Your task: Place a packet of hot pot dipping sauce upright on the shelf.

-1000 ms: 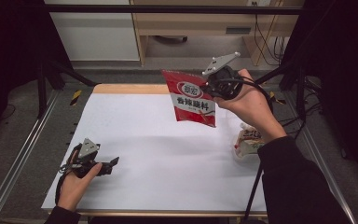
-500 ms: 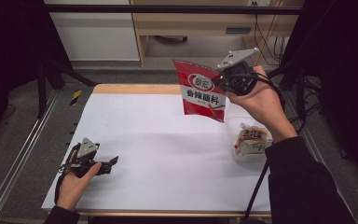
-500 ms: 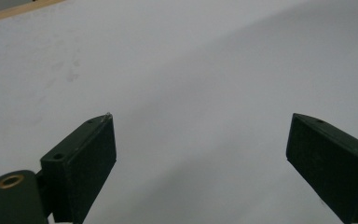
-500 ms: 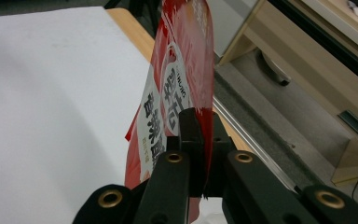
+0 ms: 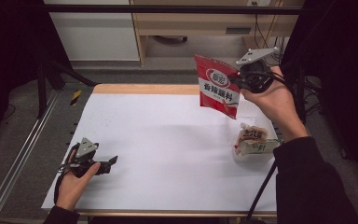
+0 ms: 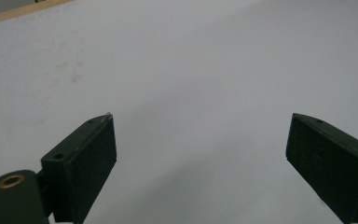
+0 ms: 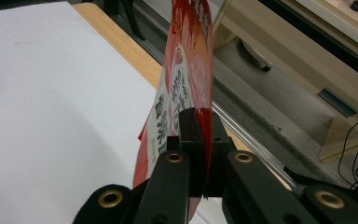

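A red seasoning packet [image 5: 218, 87] with white label and Chinese print hangs in the air over the table's far right part, my right gripper [image 5: 237, 77] shut on its edge. In the right gripper view the packet [image 7: 186, 84] stands edge-on, pinched between the closed jaws of the gripper [image 7: 200, 140]. My left gripper [image 5: 113, 161] rests low at the table's front left, held by a hand, jaws wide apart. The left gripper view has its two black fingers [image 6: 86, 158] spread over bare white tabletop with nothing between them.
A beige snack packet [image 5: 252, 140] lies on the white table [image 5: 168, 135] at the right, below the raised hand. A wooden strip [image 5: 144, 88] edges the table's far side. Behind it stand a cabinet and cables; metal rails run along the left.
My right hand has carried the red packet to the right and slightly back, and the packet has tilted. The left gripper has stayed where it was.
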### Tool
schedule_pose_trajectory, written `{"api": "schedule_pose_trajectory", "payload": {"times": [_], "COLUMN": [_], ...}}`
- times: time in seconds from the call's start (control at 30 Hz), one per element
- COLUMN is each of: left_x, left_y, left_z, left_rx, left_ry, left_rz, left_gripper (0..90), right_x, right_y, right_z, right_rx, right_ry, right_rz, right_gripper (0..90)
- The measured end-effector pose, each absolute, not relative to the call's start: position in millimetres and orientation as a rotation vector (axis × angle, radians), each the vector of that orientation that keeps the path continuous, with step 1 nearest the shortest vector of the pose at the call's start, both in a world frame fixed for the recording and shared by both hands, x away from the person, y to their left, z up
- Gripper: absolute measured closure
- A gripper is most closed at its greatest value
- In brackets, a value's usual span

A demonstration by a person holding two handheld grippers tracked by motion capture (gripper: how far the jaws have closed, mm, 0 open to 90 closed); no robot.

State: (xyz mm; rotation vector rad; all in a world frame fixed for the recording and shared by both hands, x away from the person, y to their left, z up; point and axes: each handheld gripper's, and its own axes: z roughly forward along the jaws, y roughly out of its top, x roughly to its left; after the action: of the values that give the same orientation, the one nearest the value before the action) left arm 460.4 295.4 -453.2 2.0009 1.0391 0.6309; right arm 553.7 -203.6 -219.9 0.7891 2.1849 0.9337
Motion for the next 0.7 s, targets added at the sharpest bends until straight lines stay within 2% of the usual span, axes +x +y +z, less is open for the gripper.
{"api": "schedule_pose_trajectory", "payload": {"times": [0.7], "left_x": [461.4], "left_y": [293.0], "left_z": [-455.5], "left_rx": [2.016], "left_ry": [1.037], "left_rz": [0.627], "left_gripper": [8.2], "right_x": [562.1], "right_y": [-279.7], "right_z": [-250.7], "right_rx": [0.969], "right_ry": [2.114], "right_rz": [0.937], "right_gripper": [90.0]}}
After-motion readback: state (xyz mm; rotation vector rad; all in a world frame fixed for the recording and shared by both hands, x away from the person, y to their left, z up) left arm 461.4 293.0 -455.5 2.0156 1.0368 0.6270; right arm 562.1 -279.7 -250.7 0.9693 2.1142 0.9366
